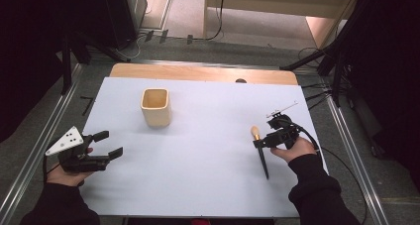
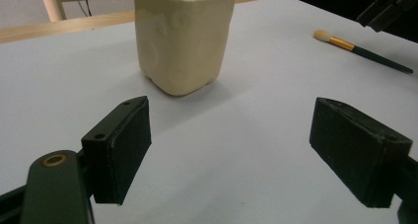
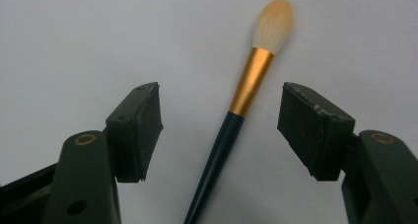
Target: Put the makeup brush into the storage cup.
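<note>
A makeup brush (image 1: 260, 153) with pale bristles, a gold ferrule and a dark handle lies flat on the white table sheet (image 1: 198, 150) at the right. My right gripper (image 1: 258, 142) hovers over its upper handle; in the right gripper view the brush (image 3: 246, 91) lies between the two pads (image 3: 143, 120), which stand apart from it on both sides. At the left, my left gripper (image 1: 111, 144) is open with nothing in it and points toward the cream ceramic cup (image 1: 156, 106). The left gripper view has the cup (image 2: 182, 36) upright ahead and the brush (image 2: 360, 50) far right.
A wooden table edge (image 1: 203, 72) shows behind the sheet. Metal rails (image 1: 44, 140) run along both sides of the table, with cables and stand legs on the floor beyond. Bare sheet lies between the cup and the brush.
</note>
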